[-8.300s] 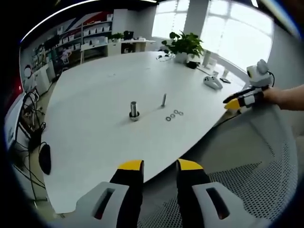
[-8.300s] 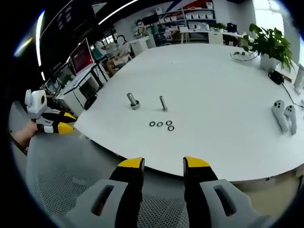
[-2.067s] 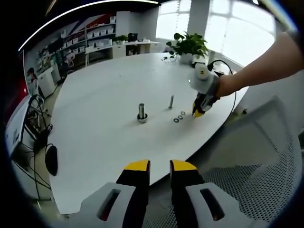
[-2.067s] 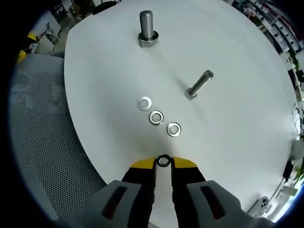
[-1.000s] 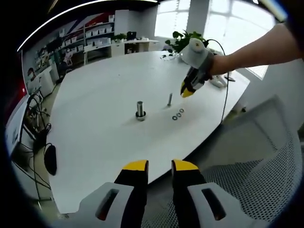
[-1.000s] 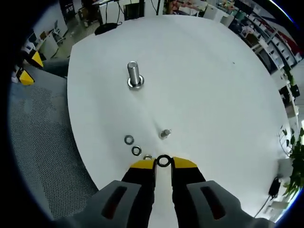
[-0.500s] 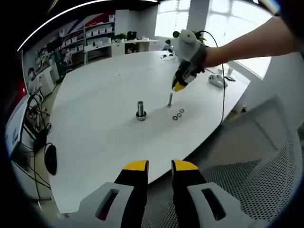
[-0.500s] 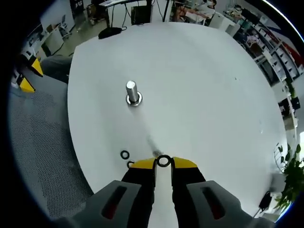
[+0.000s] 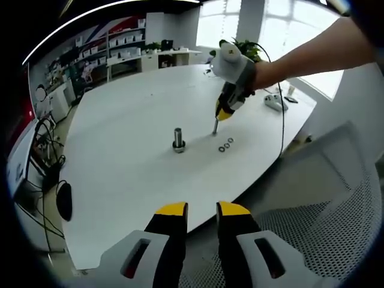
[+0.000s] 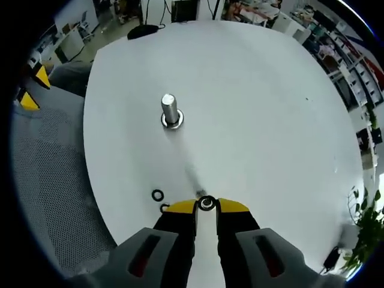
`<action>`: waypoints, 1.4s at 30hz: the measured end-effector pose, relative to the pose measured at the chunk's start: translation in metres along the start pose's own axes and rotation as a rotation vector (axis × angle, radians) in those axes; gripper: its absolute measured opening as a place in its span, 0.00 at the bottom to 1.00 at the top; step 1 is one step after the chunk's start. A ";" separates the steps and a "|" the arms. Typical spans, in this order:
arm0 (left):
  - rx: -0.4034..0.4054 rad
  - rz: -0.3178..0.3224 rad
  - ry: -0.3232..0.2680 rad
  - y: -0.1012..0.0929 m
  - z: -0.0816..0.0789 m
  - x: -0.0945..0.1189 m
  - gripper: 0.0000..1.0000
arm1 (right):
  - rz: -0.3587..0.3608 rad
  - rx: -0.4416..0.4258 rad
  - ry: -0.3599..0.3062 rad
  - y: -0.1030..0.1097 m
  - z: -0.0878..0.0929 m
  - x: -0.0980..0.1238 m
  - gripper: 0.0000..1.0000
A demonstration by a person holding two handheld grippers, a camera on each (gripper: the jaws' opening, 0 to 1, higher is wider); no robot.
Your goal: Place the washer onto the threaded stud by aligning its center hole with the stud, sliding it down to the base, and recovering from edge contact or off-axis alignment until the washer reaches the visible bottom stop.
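Observation:
My right gripper [image 10: 206, 207] is shut on a small dark-looking washer [image 10: 206, 203], pinched between its yellow tips. The washer sits right at the top of the thin threaded stud [image 10: 193, 180], which looks blurred and foreshortened below it. I cannot tell whether the hole is over the stud. In the left gripper view the right gripper [image 9: 222, 113] hangs tip-down on the thin stud [image 9: 215, 126]. My left gripper [image 9: 202, 211] is held back over the chair, its jaws a narrow gap apart with nothing between them.
A thick bolt [image 10: 170, 111] stands upright on the white table [image 10: 264, 108], also visible as the thick bolt [image 9: 178, 139]. Loose washers [image 10: 158, 195] lie near the stud and table edge, also seen as loose washers [image 9: 225, 144]. A mesh chair [image 10: 54, 198] is below the edge.
The right gripper lifted the washer from the row near the table edge and carried it to the thin stud. In the last half second it settled slightly lower. The left gripper stayed put.

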State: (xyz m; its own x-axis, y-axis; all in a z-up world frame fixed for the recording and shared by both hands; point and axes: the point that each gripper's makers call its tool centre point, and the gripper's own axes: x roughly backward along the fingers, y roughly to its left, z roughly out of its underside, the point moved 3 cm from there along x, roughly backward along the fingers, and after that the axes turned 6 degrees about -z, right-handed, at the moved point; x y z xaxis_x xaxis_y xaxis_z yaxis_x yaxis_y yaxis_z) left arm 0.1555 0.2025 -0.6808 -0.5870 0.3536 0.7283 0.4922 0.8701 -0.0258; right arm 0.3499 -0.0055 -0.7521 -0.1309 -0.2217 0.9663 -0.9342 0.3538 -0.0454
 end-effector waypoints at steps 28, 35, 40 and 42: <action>0.003 -0.006 0.014 0.001 0.002 -0.001 0.16 | -0.041 -0.026 0.045 -0.005 0.013 -0.040 0.14; 0.004 -0.007 0.019 0.001 0.002 -0.002 0.16 | -0.050 -0.043 0.060 -0.004 0.015 -0.047 0.14; 0.004 -0.005 0.018 0.000 0.002 -0.002 0.16 | -0.058 -0.046 0.061 -0.004 0.016 -0.051 0.15; 0.004 -0.005 0.020 0.000 0.002 -0.002 0.15 | -0.060 -0.046 0.064 -0.002 0.016 -0.051 0.15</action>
State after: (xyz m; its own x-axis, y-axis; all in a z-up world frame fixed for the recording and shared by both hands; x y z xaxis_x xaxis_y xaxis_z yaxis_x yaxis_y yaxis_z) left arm 0.1552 0.2028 -0.6840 -0.5764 0.3423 0.7420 0.4865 0.8733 -0.0248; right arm 0.3537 -0.0094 -0.8051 -0.0525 -0.1857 0.9812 -0.9233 0.3835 0.0232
